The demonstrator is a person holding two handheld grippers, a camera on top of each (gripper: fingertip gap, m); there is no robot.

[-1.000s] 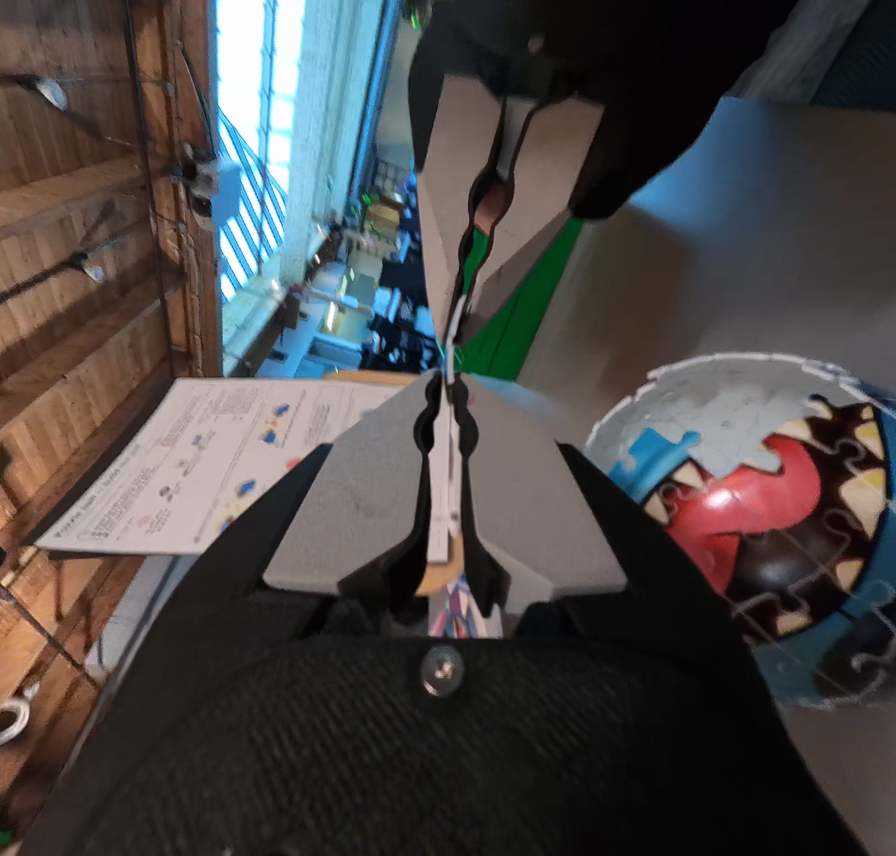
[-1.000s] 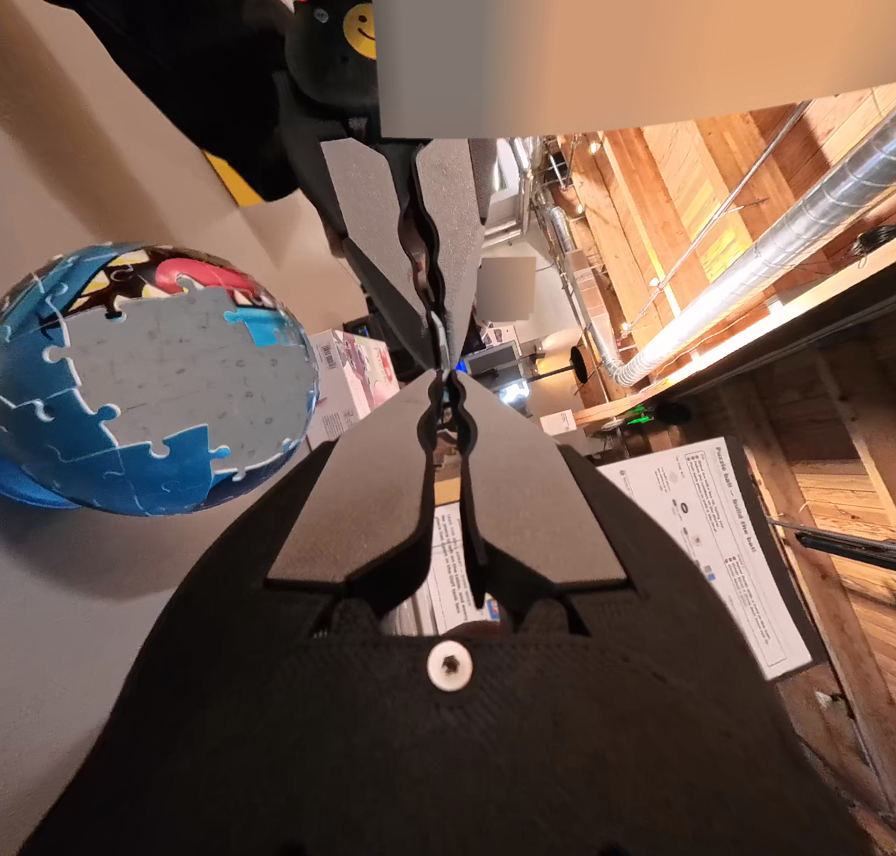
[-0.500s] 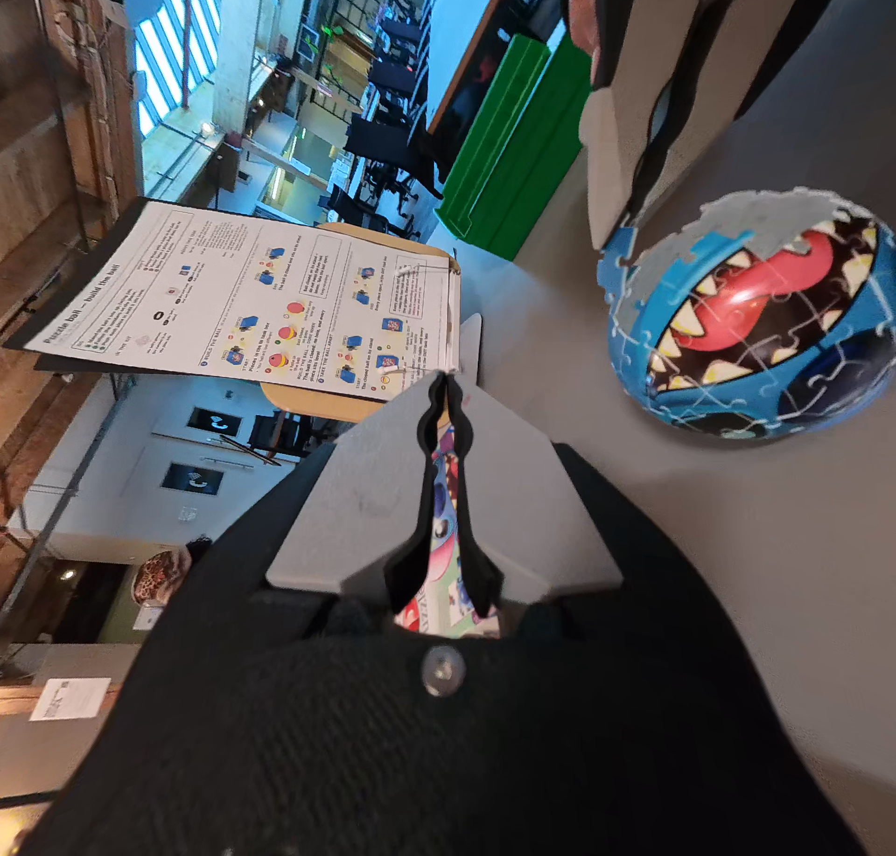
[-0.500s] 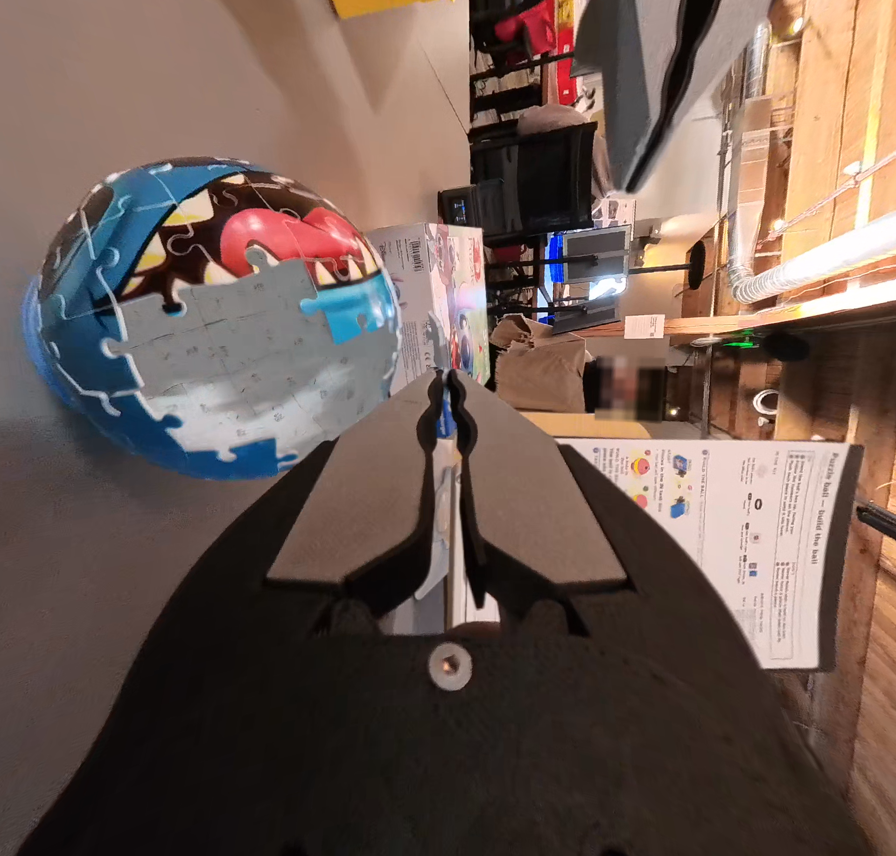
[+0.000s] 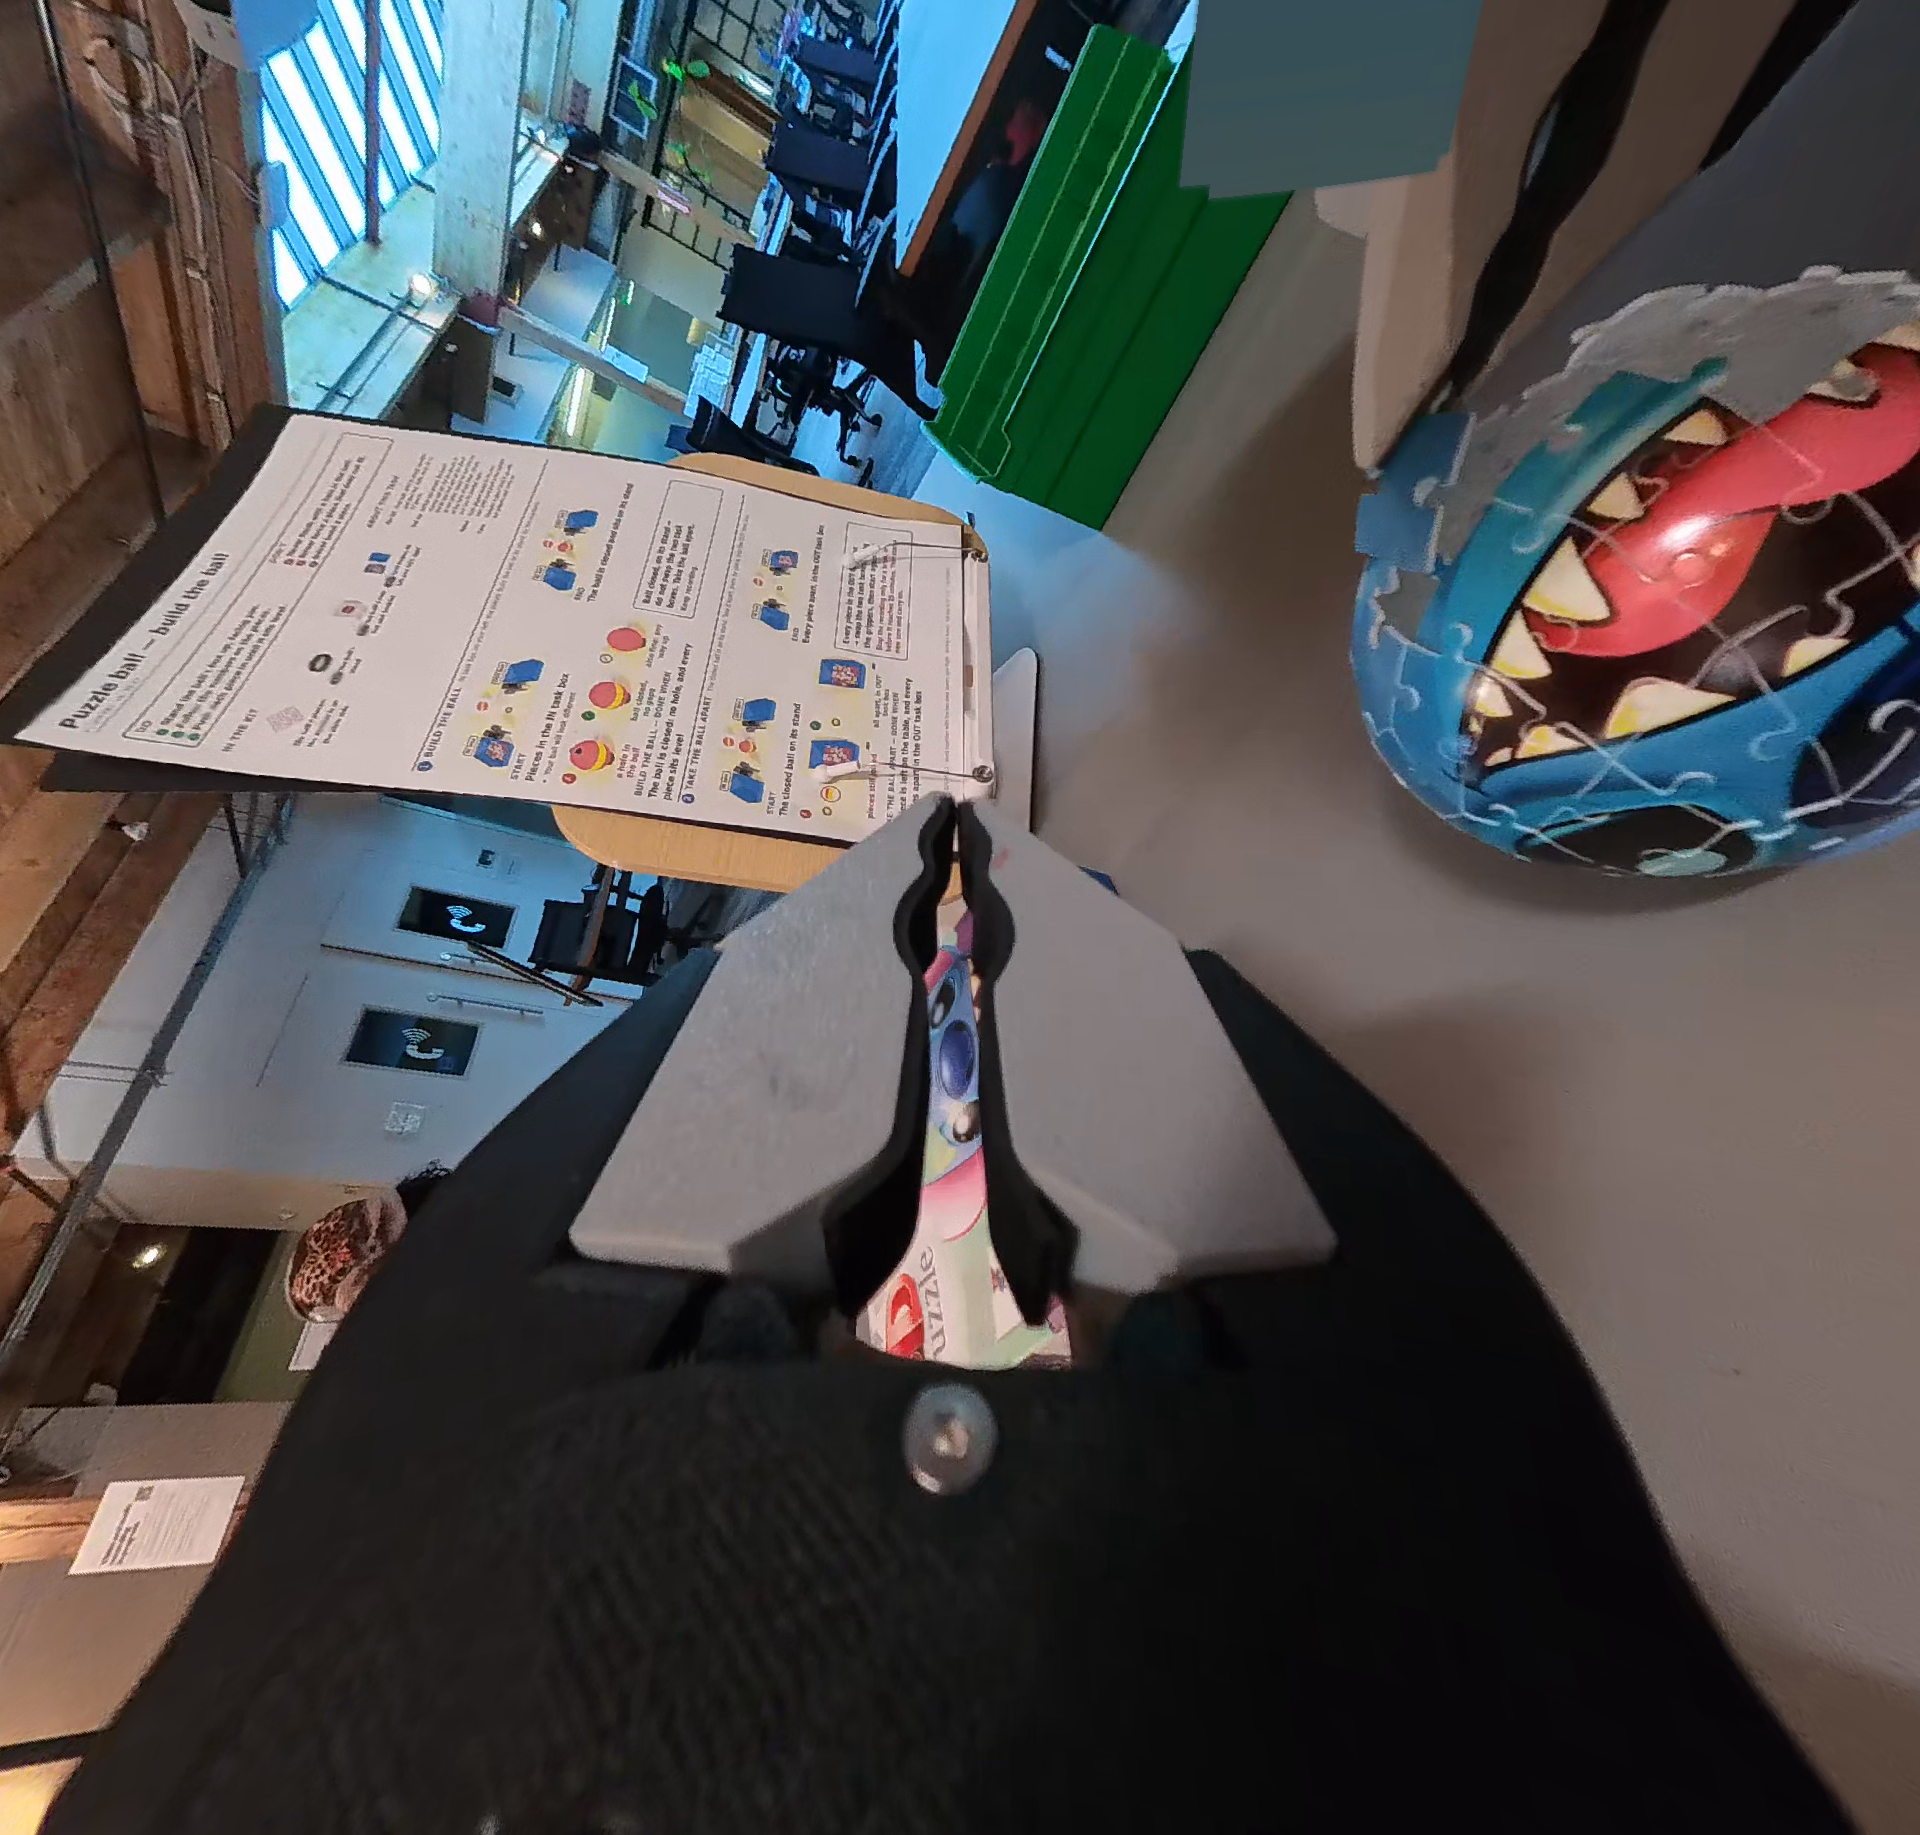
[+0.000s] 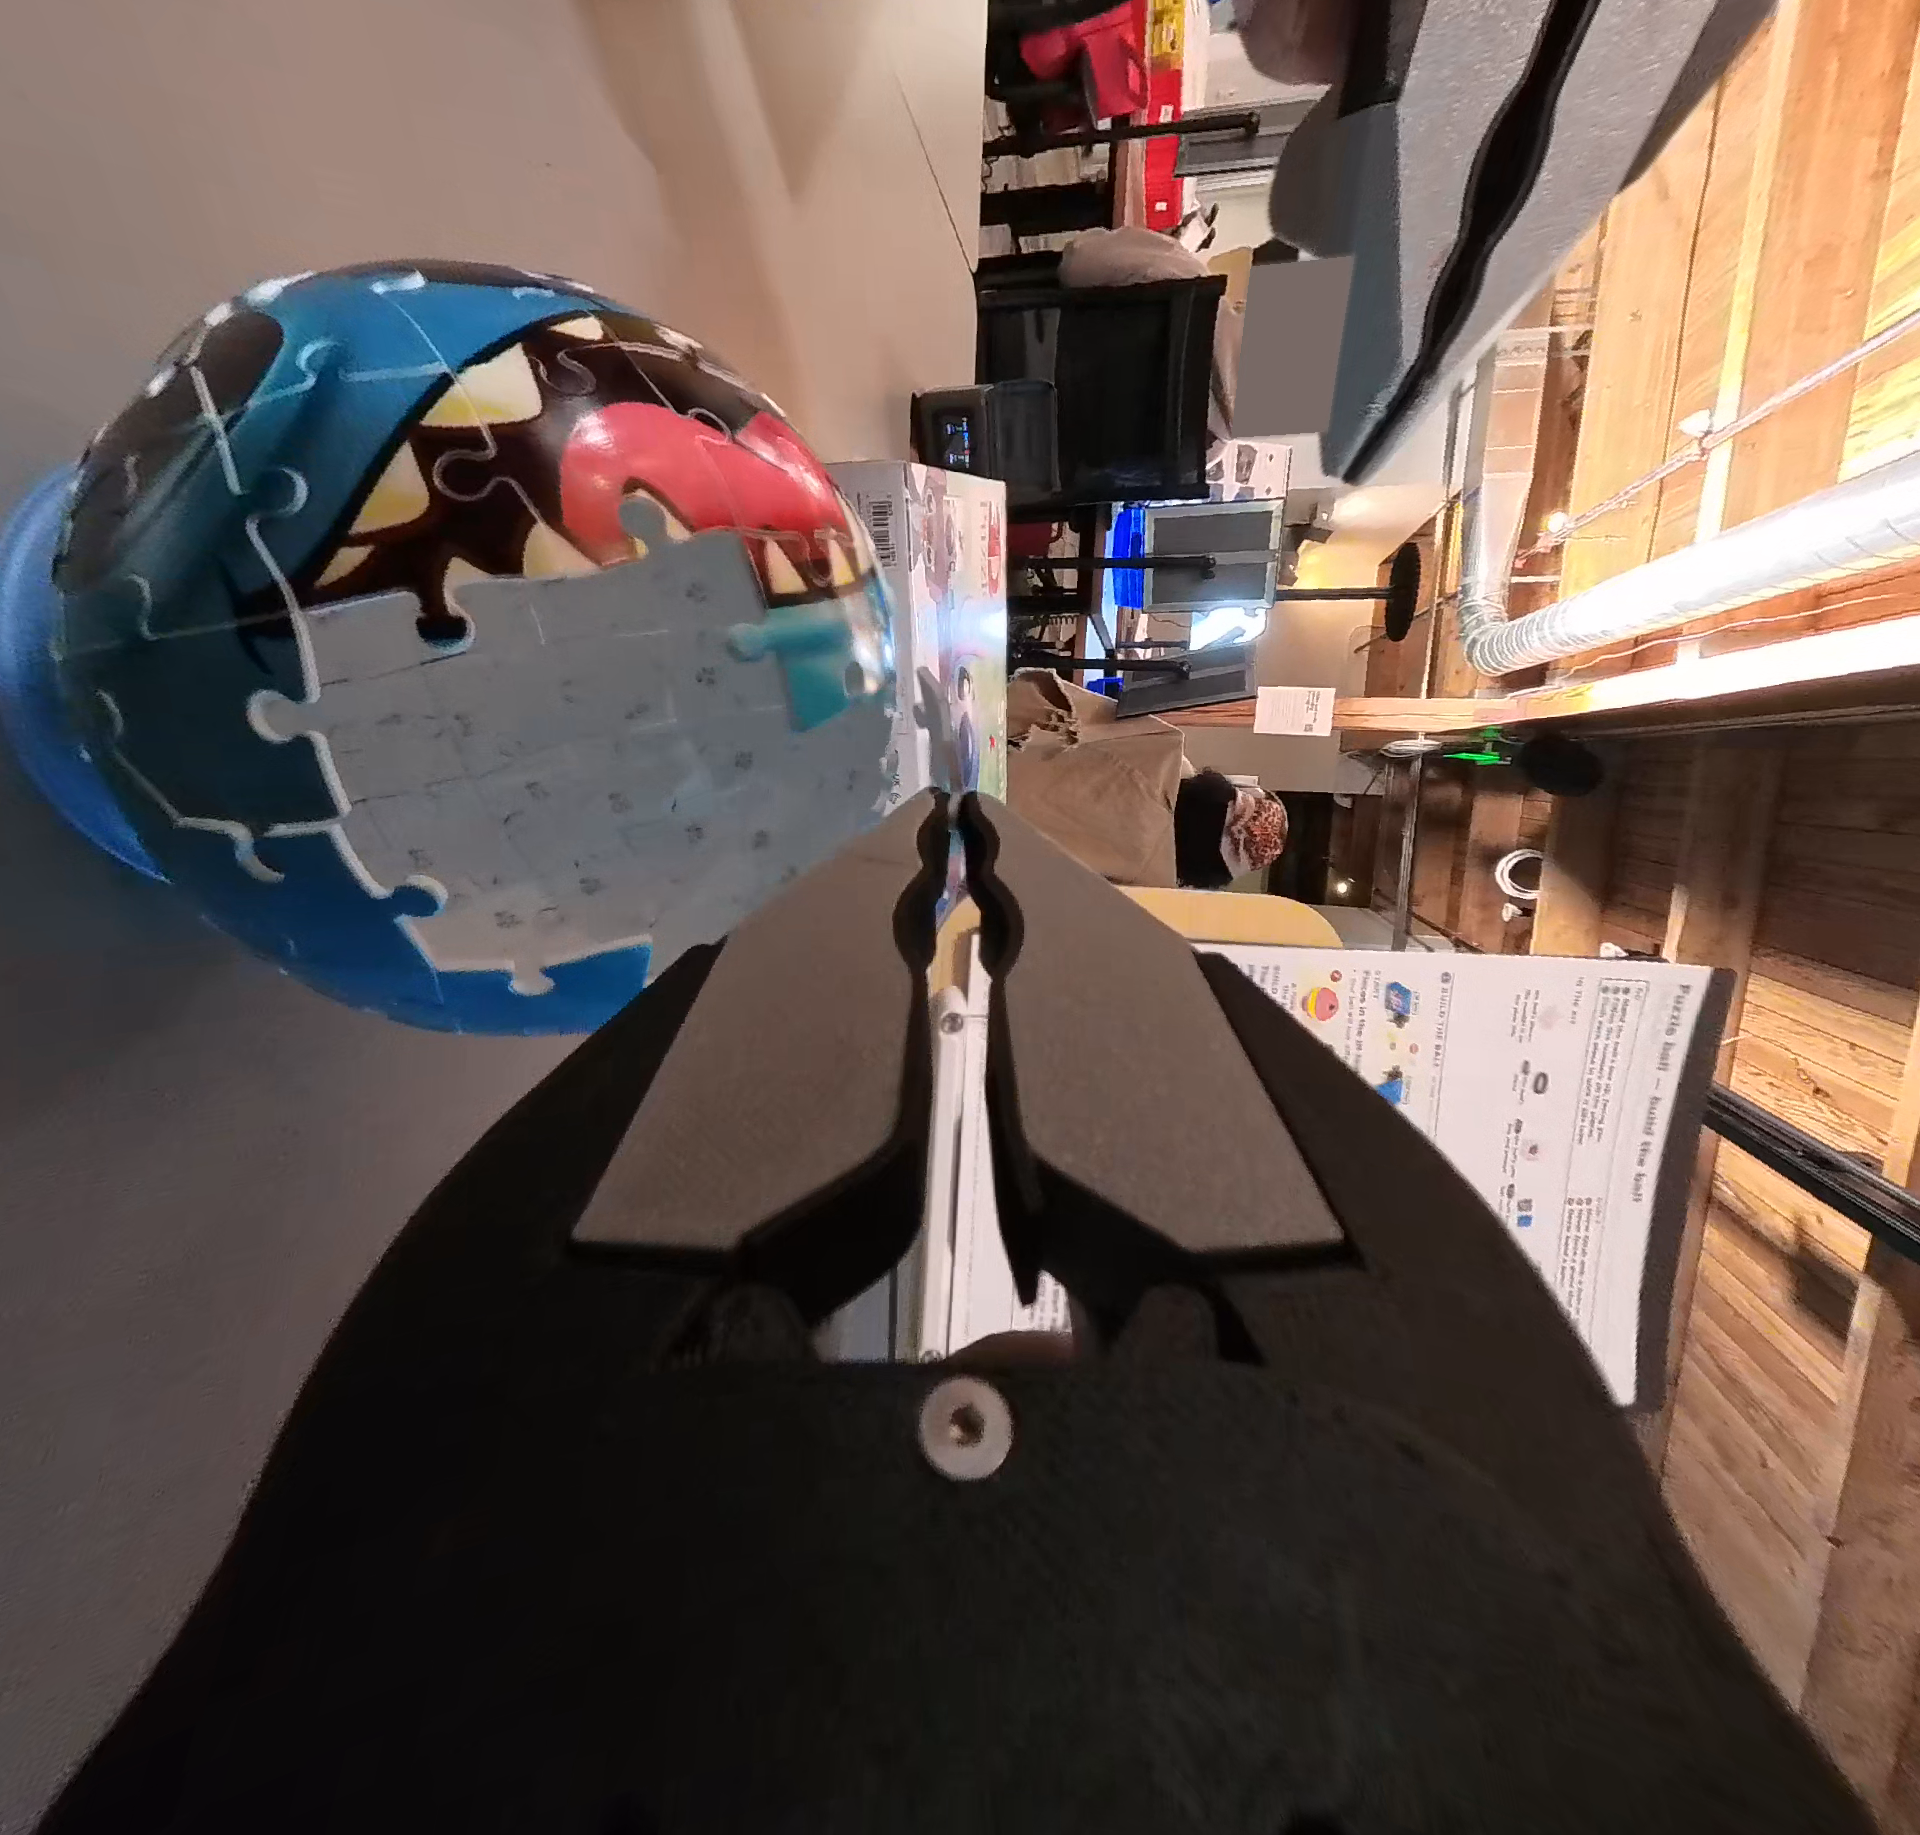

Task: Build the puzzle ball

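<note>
A second ago the two grippers met tip to tip above the table, pinching something thin between them; now they have drawn apart, and each set of fingers is pressed together with nothing visible in its grip. The puzzle ball (image 6: 457, 642) rests on the grey table (image 5: 1455, 1214), and it serves as the landmark: the left gripper (image 5: 956, 819) sits well clear of it, aimed past its toothy mouth toward the instruction sheet (image 5: 499, 622) propped beyond the ball, while the right gripper (image 6: 954, 809) has its tips just beside the ball's grey inner-side patch. The puzzle box (image 6: 951, 642) stands just behind the ball. A jagged open edge remains on the ball — so, as I judge it, the build is unfinished and another piece must be fetched.
</note>
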